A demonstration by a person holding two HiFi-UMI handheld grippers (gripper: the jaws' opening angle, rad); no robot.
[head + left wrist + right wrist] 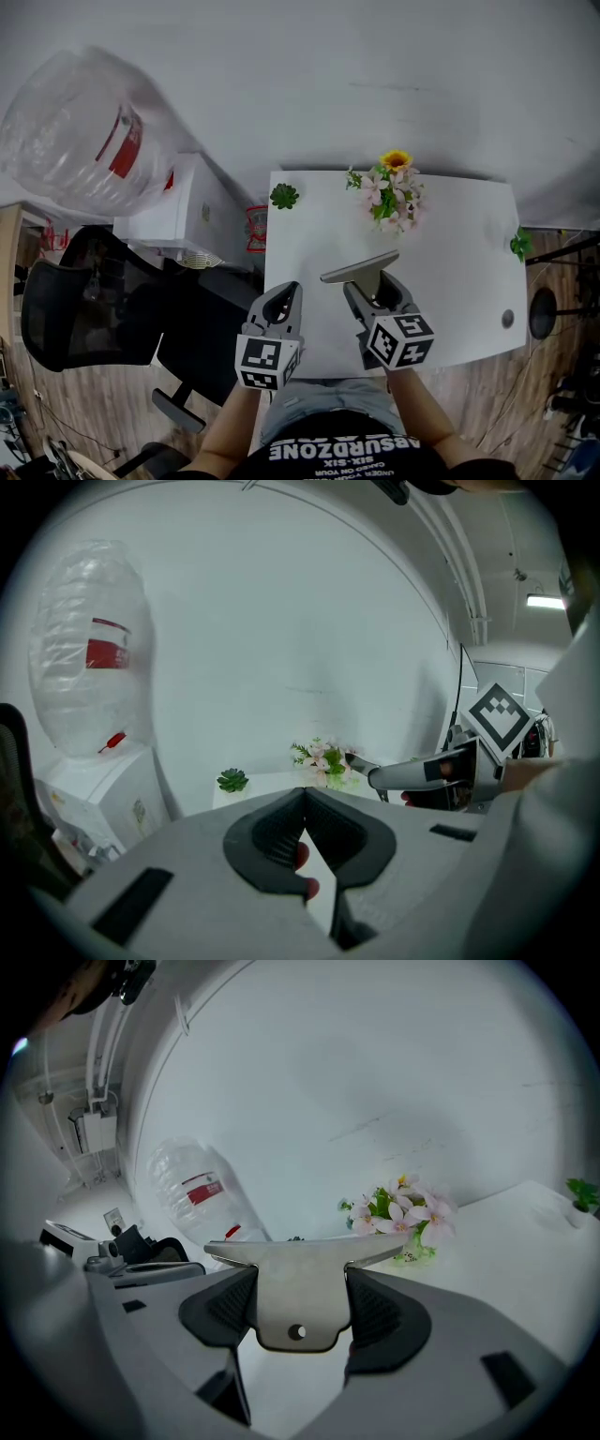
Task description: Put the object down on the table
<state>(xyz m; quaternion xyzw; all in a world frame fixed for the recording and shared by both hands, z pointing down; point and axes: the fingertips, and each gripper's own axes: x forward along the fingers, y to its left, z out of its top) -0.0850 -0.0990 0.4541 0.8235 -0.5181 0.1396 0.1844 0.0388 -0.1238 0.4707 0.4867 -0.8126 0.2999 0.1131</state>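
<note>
the task is not done yet. the right claw point(373, 291) is clamped on the object, a flat metal piece point(296, 1283) with a wide top bar and a small hole near its lower edge. the right gripper view shows both pads pressed against the piece's narrow stem. in the head view the piece is held over the near middle of the white surface point(450, 281) and does not seem to touch it, though the gap is hard to judge from above. what is left, as i read it, is to lower the piece onto the bare patch in front of the flowers point(394, 192), let go and draw back.

the left claw point(305, 803) has its jaws together at the tips with nothing between them, and it hangs just beside the right one.

readable writing is scarce. the person's dark shirt point(347, 452) shows "absurdzone" upside down. the big water bottle point(84, 131) has a red label whose print i cannot read.
</note>
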